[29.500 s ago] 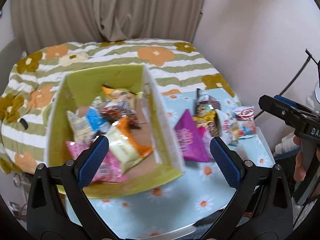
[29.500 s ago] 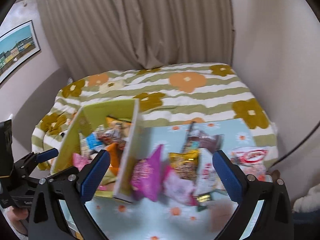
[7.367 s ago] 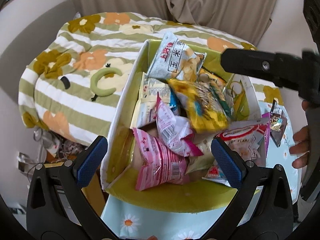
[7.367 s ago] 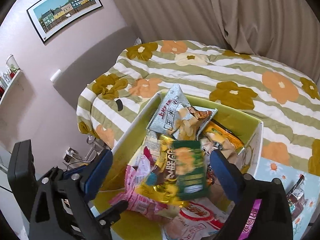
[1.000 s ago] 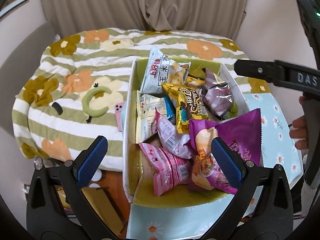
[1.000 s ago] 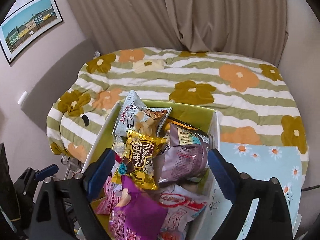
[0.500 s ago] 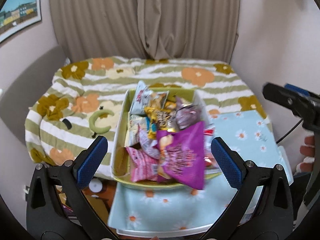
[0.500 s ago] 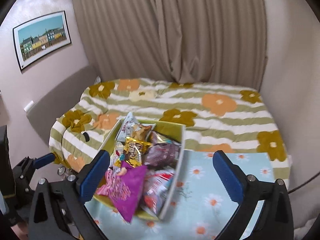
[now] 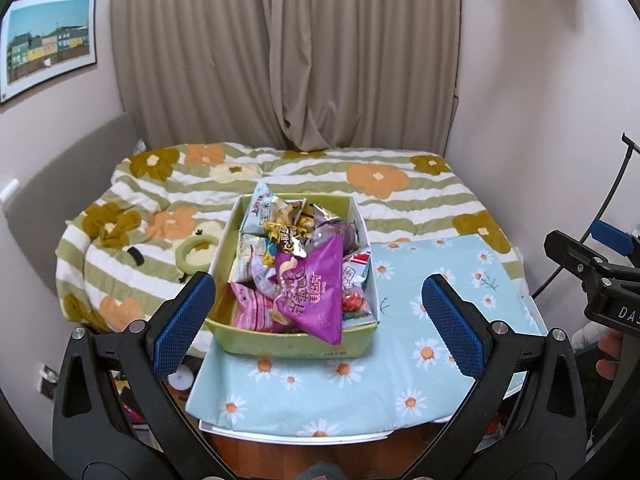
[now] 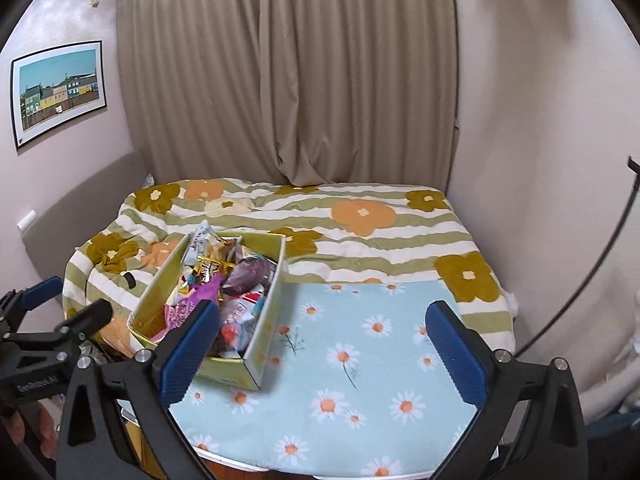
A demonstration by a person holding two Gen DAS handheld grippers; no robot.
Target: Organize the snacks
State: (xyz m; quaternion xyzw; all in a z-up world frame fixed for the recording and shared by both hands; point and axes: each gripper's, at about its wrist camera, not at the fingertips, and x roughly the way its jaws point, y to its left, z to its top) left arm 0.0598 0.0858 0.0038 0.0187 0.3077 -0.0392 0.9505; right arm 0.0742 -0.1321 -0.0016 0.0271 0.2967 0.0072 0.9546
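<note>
A: Nearest the left wrist camera, what shows?

B: The left hand-held gripper (image 9: pixel 318 324), its blue pads spread wide with nothing between them. The right hand-held gripper (image 10: pixel 322 348) is likewise wide open and holds nothing. Both hang above the near edge of the desk (image 9: pixel 400 380), which wears a light blue daisy cloth.

A: And the snacks?

B: All piled in the yellow-green box (image 9: pixel 292 344), which stands on the desk's left part, at about 11 o'clock from the left hand-held gripper's midpoint. A purple packet (image 9: pixel 316 292) lies on top at the near end, its corner hanging over the front wall. Just left of it sits a pink packet (image 9: pixel 252 310); at its 3 o'clock, a red-and-white packet (image 9: pixel 354 270).

A: Farther back in the box?

B: A gold-and-brown packet (image 9: pixel 286 240), a dull purple bag (image 9: pixel 332 228), then a pale grey packet (image 9: pixel 262 212) standing against the far wall.

A: Beyond the desk?

B: A bed (image 9: pixel 376 184) under a green-striped floral quilt, touching the desk's far edge, then beige curtains (image 9: pixel 288 60), with a framed picture (image 9: pixel 48 42) at 10 o'clock on the wall.
</note>
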